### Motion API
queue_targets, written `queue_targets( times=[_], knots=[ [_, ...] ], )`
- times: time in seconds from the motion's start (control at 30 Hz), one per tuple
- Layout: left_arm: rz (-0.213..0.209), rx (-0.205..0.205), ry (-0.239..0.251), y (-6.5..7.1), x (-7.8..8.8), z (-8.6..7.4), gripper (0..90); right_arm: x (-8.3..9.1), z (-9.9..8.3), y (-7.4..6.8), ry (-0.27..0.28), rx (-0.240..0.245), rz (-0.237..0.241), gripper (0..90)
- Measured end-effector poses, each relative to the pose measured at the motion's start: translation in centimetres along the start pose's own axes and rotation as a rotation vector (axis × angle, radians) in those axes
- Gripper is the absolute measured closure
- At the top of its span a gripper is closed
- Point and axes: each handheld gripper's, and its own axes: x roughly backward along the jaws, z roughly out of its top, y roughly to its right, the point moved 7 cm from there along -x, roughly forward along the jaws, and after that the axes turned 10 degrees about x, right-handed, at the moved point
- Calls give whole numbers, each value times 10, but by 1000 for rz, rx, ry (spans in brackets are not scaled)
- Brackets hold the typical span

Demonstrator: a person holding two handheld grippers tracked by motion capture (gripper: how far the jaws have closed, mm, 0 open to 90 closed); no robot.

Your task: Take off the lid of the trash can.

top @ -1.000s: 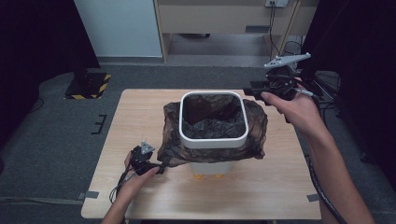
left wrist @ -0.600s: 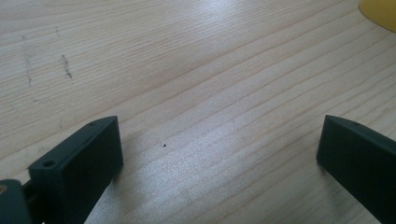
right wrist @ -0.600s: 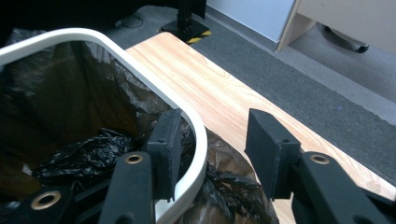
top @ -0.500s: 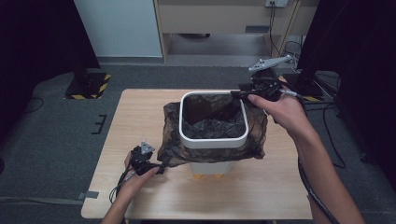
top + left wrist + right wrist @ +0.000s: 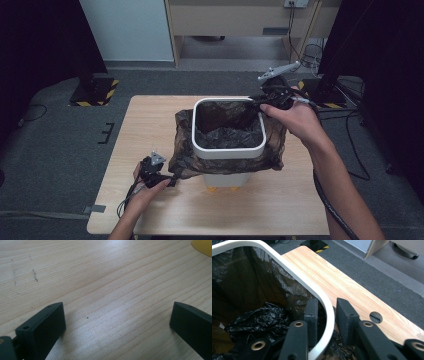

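Straddling the unlabelled white bin rim (image 5: 287, 267), right claw (image 5: 325, 315) closing.

white bin rim (image 5: 228, 150); dark brown-black translucent bag (image 5: 227, 131) draped over rim, glossy black crumpled film inside; pale wood-grain table (image 5: 150, 125) under bin; black right gripper (image 5: 325, 315) jaws at bin's rim; black left gripper (image 5: 172, 181) near bag's corner; yellow-orange bit (image 5: 213, 189) at bin's foot; grey floor (image 5: 60, 135) beyond table; yellow-black hazard stripes (image 5: 109, 90) on floor
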Motion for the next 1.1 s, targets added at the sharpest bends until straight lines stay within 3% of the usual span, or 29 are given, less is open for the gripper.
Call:
queue_targets(
  times=[0.17,0.57,0.8,1.1],
  knots=[
    [-3,-1,4,1,0,0,0,-2,0,-1,-1,-19,13,770],
    [-3,-1,4,1,0,0,0,-1,2,0,-9,-52,35,771],
    [-3,-1,2,1,0,0,0,3,3,2,9,-96,61,768],
    [-3,-2,2,1,0,0,0,10,9,4,26,-104,69,760]
  ],
)
